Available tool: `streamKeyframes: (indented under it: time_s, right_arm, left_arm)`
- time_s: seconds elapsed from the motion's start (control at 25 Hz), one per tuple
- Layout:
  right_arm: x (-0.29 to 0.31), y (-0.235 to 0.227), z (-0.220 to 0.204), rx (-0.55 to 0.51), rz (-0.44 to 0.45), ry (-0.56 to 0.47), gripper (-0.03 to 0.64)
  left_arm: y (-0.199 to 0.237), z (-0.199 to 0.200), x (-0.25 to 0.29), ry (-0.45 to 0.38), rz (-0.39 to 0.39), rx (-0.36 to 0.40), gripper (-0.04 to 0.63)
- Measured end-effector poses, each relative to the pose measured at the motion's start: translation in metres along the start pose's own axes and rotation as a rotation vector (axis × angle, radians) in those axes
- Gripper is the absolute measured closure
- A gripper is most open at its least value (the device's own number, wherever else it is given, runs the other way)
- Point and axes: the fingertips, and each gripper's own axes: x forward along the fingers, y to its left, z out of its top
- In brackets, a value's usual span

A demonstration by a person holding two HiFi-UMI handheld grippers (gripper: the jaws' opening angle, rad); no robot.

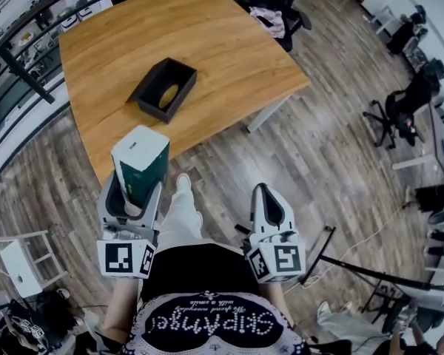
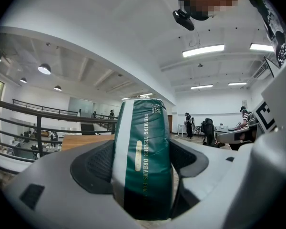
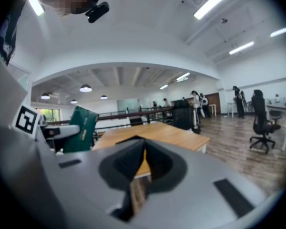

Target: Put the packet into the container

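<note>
Wooden table (image 1: 229, 43) carrying the black container (image 1: 145, 106), set in from its near edge. The green packet (image 1: 142, 170) stands upright, long axis along the jaws, clamped in the left gripper (image 1: 135, 191) — the container lies ahead of it, slightly right. Right gripper (image 1: 268, 198) — jaws together, holding nothing, farther from the container.
</note>
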Motion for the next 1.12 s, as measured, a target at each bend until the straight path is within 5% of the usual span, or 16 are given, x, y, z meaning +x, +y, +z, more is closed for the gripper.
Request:
streamKeyframes:
  time_s: [0.44,1.12]
  right_arm:
    - [0.047,-0.005,0.003,0.004,0.003,0.031,0.583]
    - [0.212,-0.007,0.055,-0.023,0.055,0.064,0.583]
  left_arm:
    - [0.023,-0.003,0.042,0.006,0.006,-0.019,0.221]
    - [0.107,0.016,0.171,0.022,0.058,-0.077,0.222]
